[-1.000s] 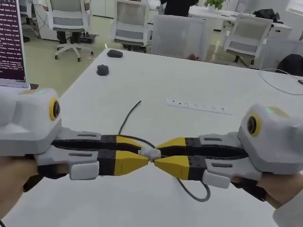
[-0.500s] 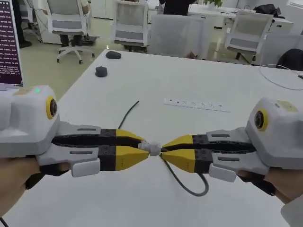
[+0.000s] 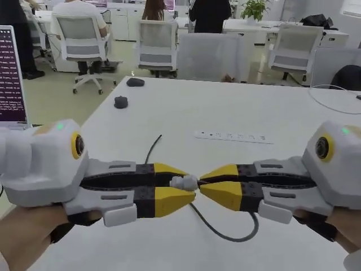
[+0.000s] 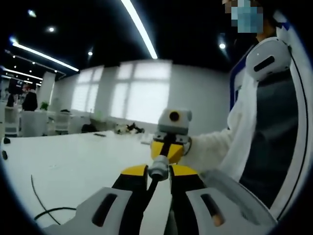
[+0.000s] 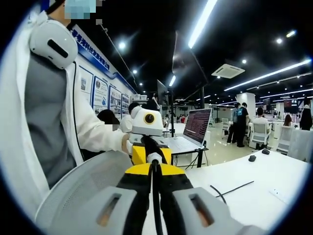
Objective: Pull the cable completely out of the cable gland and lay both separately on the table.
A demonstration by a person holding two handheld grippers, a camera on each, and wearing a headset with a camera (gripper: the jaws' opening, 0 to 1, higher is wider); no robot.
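Note:
In the head view, a small grey cable gland (image 3: 181, 182) hangs above the white table (image 3: 254, 107), between two yellow-tipped grippers that meet tip to tip. My left gripper (image 3: 188, 183) comes in from the left and is shut on the gland (image 4: 159, 168). From the right comes my right gripper (image 3: 202, 182), shut on the dark cable (image 5: 155, 196) right behind the gland (image 5: 154, 157). One end of the cable (image 3: 225, 234) loops on the table under the right gripper. Its other end runs away to the far left.
A white power strip (image 3: 234, 136) lies mid-table beyond the grippers. Two dark mice (image 3: 121, 102) sit near the far left edge. A laptop screen (image 3: 11, 73) stands at the left. Office chairs (image 3: 206, 56) and people are past the table.
The head camera has tilted up. Both grippers stay tip to tip with the gland between them. The cable loop under the right gripper has shifted slightly to the right.

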